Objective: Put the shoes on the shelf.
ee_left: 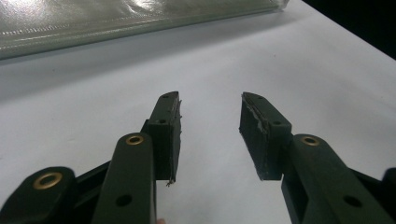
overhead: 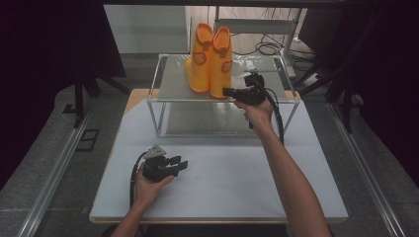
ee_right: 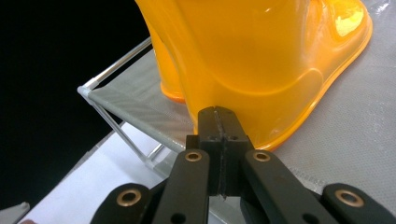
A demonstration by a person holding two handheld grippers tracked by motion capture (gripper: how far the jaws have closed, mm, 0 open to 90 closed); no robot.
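I had the white table [overhead: 222, 182] in front of me, with a 2-level wire shelf [overhead: 168, 84] standing at its far side. On the shelf's grey top level stood 2 orange rubber boots [overhead: 210, 61], side by side and upright, near the front edge. My right gripper [overhead: 228, 91] was up at that level, its jaws clenched tight on nothing and their tips right at the heel of the nearer boot [ee_right: 261, 60]; I could not tell whether they touched it. I judged the step to be nudging that boot into place on the shelf with closed jaws. The next move, as I saw it, called for a slow, level push low on the heel, so the boot would not tip. My left gripper [ee_left: 209, 135] rested low over the bare table, jaws released and parted, holding nothing.
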